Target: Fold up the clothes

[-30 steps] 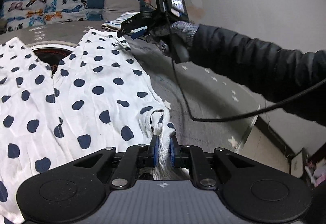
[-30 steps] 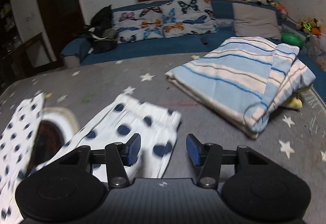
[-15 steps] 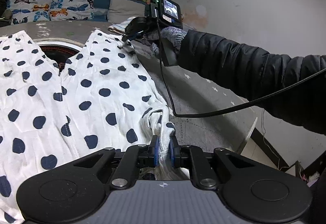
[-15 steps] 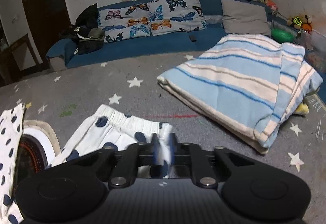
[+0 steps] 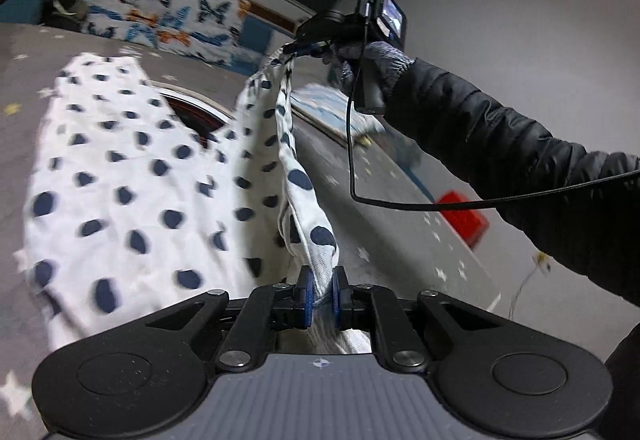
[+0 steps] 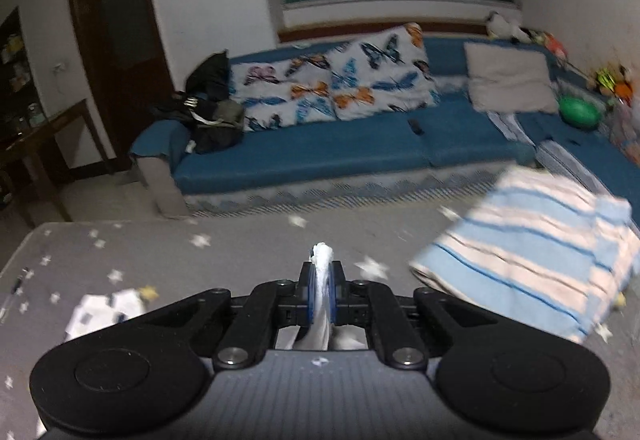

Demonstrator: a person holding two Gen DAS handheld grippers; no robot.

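Polka-dot garment [image 5: 120,180] stretched between both clamped grippers.

- The grey star-patterned surface [image 6: 248,252] lies bare ahead of the right gripper [image 6: 320,290], so there is free passage toward the blue sofa [image 6: 304,156].
- The folded striped blanket [image 6: 532,252] blocks the right side.
- The stretched polka-dot garment [image 5: 132,176] spans between both grippers; the dangling cable [image 5: 400,202] and dark sleeve [image 5: 520,156] close the right side.

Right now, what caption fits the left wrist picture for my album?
Both grippers, left and right, lift one edge of the white navy-dotted cotton garment.
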